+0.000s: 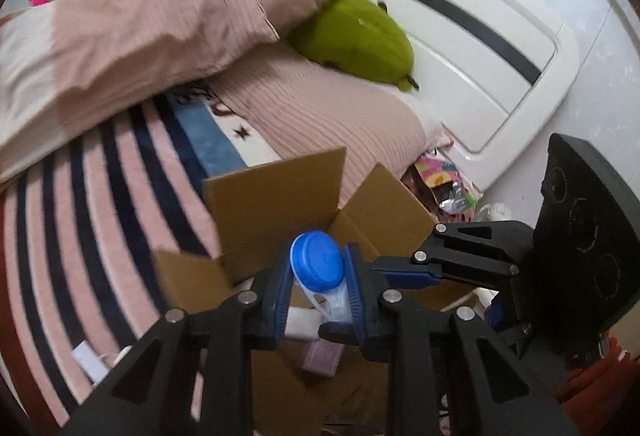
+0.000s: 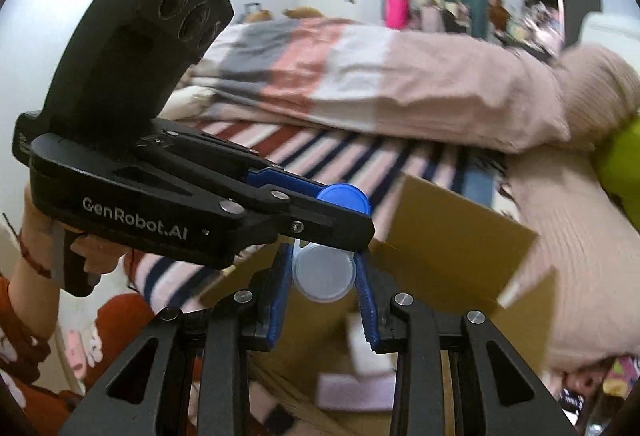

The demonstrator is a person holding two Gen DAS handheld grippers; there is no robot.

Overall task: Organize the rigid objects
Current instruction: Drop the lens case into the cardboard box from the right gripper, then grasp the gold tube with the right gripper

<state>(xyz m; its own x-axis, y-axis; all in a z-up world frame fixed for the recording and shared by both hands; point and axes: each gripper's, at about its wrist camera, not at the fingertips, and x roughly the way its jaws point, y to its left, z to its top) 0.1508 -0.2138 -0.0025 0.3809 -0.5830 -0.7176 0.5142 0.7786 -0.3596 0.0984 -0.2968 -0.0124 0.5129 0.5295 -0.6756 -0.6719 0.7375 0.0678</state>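
A bed (image 1: 100,172) with a pink and navy striped blanket fills most of both views, with a pink pillow (image 1: 132,32) and a green plush toy (image 1: 356,36) toward the upper middle of the left wrist view. An open cardboard box (image 1: 276,188) sits on the bed at lower centre, flaps raised, with a pale pink item and other small things blurred inside. Above the box opening, both claws grip a small contact lens case (image 1: 320,268) with round caps joined by a clear bridge. The left claw (image 1: 318,284) is closed narrowly around the blue-capped end; the right claw (image 2: 324,272) is closed narrowly around the paler, whitish end. In the right wrist view the left claw crosses from the left edge to centre. The risk appears to be the shared grip: if the claws pull or twist against each other, the case could spring free and land on the bed beside the box, or a cap could loosen.
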